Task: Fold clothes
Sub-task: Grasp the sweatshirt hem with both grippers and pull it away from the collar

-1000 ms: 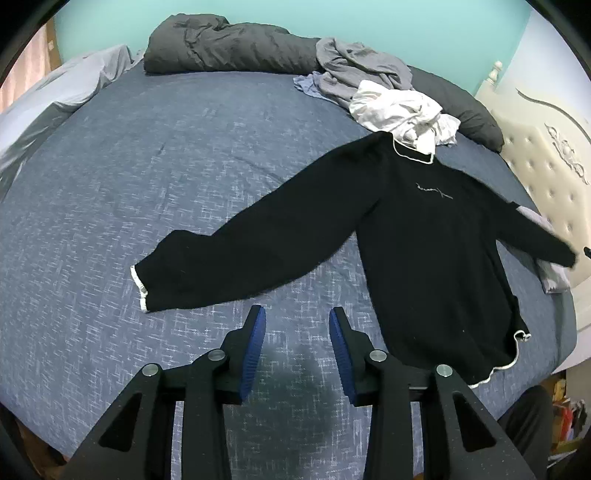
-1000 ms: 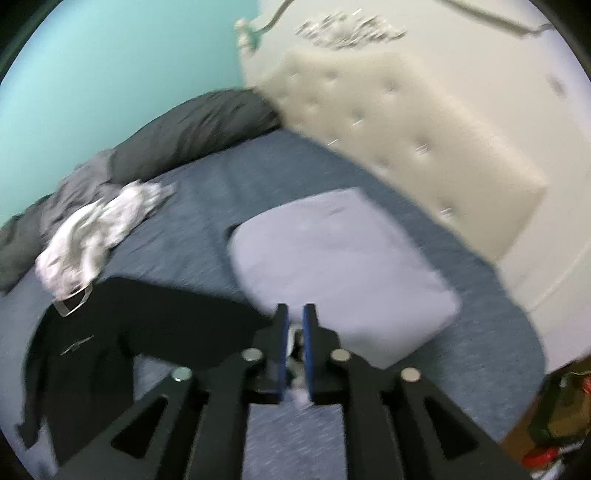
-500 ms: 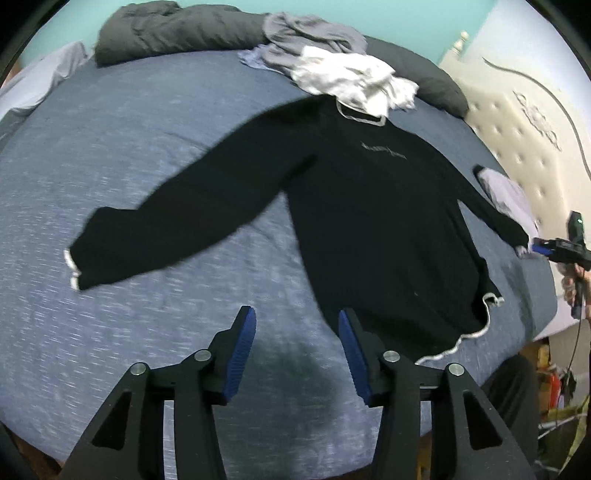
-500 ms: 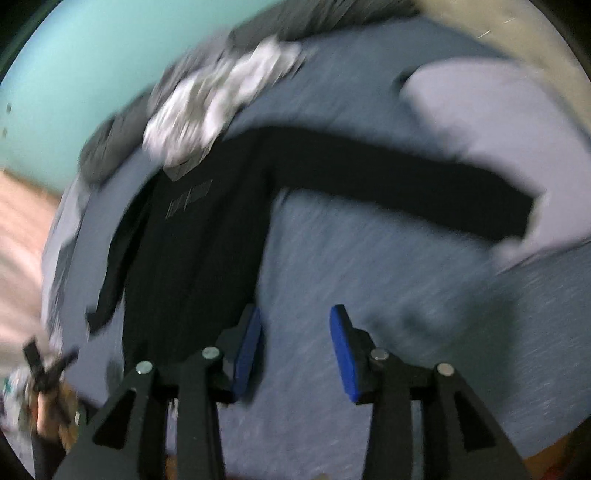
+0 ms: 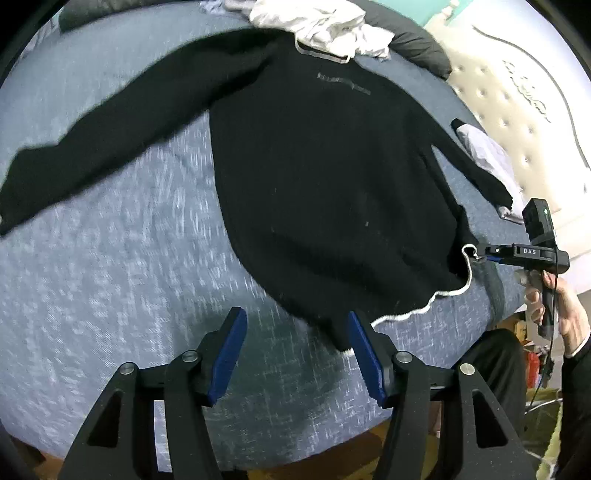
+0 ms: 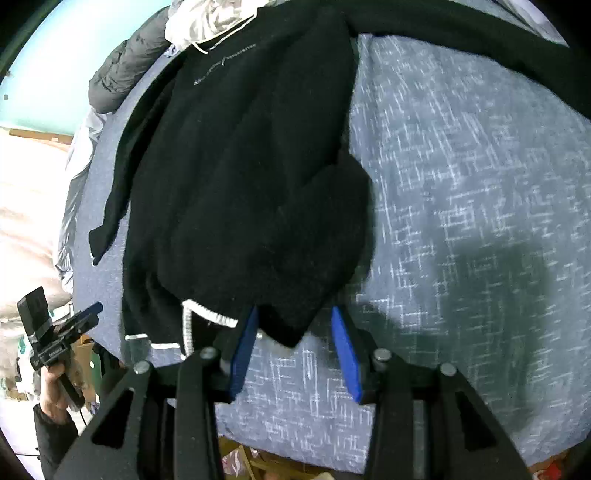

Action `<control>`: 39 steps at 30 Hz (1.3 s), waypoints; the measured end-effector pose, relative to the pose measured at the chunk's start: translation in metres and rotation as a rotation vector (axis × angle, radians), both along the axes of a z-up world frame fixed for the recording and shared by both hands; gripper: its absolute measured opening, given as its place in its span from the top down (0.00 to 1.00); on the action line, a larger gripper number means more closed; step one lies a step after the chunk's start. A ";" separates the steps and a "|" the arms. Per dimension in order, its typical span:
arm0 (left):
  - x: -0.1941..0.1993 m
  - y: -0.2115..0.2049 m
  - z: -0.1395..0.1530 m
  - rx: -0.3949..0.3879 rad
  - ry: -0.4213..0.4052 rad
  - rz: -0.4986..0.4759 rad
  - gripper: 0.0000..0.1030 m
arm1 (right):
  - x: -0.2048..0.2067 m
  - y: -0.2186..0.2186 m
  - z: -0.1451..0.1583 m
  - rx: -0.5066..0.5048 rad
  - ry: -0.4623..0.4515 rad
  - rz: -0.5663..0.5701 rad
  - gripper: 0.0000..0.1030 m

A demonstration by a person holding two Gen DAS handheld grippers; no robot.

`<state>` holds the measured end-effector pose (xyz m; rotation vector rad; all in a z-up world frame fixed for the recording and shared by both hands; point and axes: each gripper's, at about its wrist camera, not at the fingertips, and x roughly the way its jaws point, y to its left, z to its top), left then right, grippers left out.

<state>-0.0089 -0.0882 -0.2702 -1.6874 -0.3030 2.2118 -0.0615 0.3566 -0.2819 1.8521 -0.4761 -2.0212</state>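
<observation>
A blue bedspread (image 5: 110,258) meets a cream tufted headboard (image 5: 517,122) (dark grey duvet (image 5: 417,44) bunched behind).

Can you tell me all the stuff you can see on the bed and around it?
black sweater: one, black with white trim at the hem, spread flat on the bed, sleeves out to both sides
bed cover: one, blue with white flecks, under the sweater
white clothes: a crumpled pile, white, just beyond the sweater's collar
dark grey bedding: a heap, dark grey, along the far edge of the bed
pale grey cloth: one, pale grey, under the end of one sleeve near the headboard
headboard: one, cream, tufted, at the side
wall: turquoise, behind the bed
left gripper: black with blue pads, jaws opening, over the hem
right gripper: black with blue pads, a hem corner between the jaws, pads not pressing
</observation>
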 end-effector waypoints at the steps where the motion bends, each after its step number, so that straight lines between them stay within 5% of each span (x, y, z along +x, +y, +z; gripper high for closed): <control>1: 0.001 0.002 -0.004 0.006 -0.009 0.000 0.41 | 0.000 0.000 -0.003 -0.001 -0.003 -0.003 0.59; 4: 0.002 0.006 -0.015 0.026 -0.034 0.013 0.41 | 0.000 0.001 -0.006 -0.005 0.004 -0.008 0.60; 11: -0.002 0.023 -0.038 0.058 -0.077 0.002 0.43 | 0.005 -0.002 0.007 -0.033 0.071 0.024 0.93; 12: -0.002 0.026 -0.040 0.059 -0.078 -0.006 0.47 | 0.006 0.000 0.011 -0.038 0.082 0.027 0.93; 14: -0.002 0.032 -0.042 0.057 -0.076 -0.022 0.77 | 0.008 0.004 0.019 -0.047 0.105 0.034 0.94; 17: -0.001 0.038 -0.037 0.045 -0.055 -0.047 0.90 | 0.012 0.011 0.033 -0.052 0.136 0.040 0.94; 28: 0.020 -0.007 0.030 0.090 0.102 -0.036 0.93 | 0.040 0.035 0.092 -0.035 0.200 0.086 0.94; 39: 0.024 -0.009 -0.004 0.035 0.029 -0.049 0.93 | 0.056 0.037 0.018 0.065 0.048 0.096 0.94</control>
